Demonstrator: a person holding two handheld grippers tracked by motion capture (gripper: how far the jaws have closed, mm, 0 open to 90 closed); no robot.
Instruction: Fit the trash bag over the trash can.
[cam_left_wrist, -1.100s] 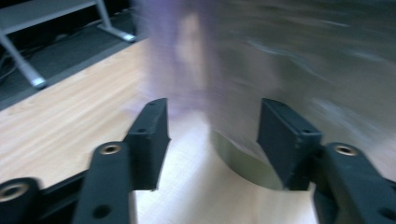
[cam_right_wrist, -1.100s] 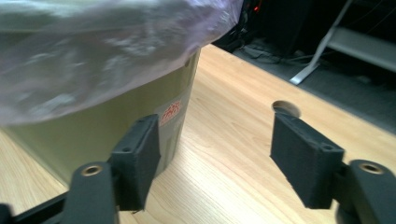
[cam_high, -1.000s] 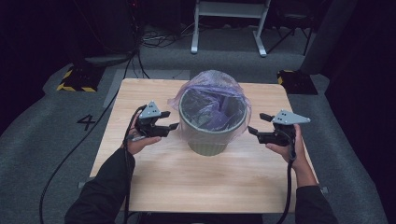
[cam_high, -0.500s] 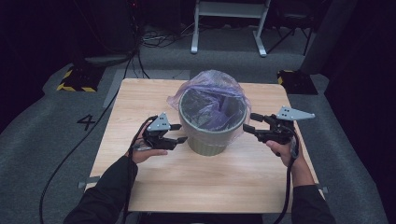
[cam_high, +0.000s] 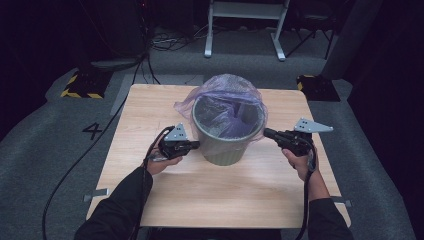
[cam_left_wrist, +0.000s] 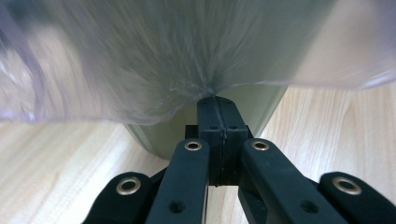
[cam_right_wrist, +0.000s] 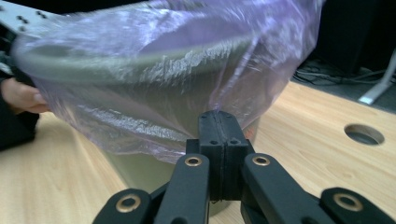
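Left gripper view: plastic bag (cam_left_wrist: 140, 60) was motion-blurred and cut off by the top and both side edges; bin (cam_left_wrist: 196, 126) wall mostly hidden behind the film. Right gripper view: bag (cam_right_wrist: 177, 70) cut at the top edge, bin (cam_right_wrist: 140, 168) base hidden by the black jaws, hand (cam_right_wrist: 18, 95) cut by the left edge. High view: bin (cam_high: 225, 150) inside murky under the bag (cam_high: 220, 90), contents too dim to tell; both forearms cut by the bottom edge.

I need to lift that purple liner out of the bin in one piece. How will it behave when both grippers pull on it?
The bag looks thin and floppy: it puckers where the left gripper and right gripper pinch it, so it may stretch or tear. It probably weighs little. The bin might tip if the film catches on the rim.
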